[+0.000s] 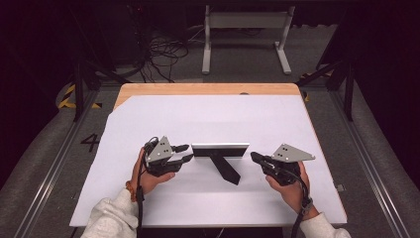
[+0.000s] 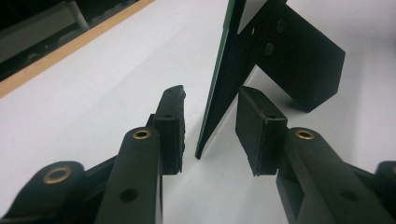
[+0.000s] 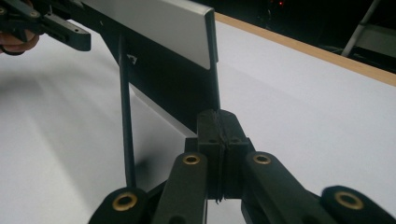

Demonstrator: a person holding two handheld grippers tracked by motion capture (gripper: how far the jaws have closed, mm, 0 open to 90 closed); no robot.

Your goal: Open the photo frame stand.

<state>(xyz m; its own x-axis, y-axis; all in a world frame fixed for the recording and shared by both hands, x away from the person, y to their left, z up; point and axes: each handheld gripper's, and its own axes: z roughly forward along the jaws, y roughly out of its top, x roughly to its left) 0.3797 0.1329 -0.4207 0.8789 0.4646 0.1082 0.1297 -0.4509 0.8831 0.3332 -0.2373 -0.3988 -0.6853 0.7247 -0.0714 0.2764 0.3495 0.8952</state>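
A picture frame stands upright on the white sheet that covers the table, nearer the person's edge than the far wooden edge, with its long axis running left to right, parallel to that near edge, and its black easel leg angling back toward the person. The two tools sit at its opposite short ends. The right gripper meets the frame's right end; in the right gripper view its jaws are pressed together right at the frame's lower corner (whether a sliver of the edge is pinched between the pads cannot be told from here). The left gripper is the one the coming move seems to turn on: its jaws are spread, and in the left gripper view the frame's thin left edge rises in the gap between the two pads, touching neither. The frame thus lies straight ahead of the left tool, edge-on, so a plain squeeze would likely catch it.
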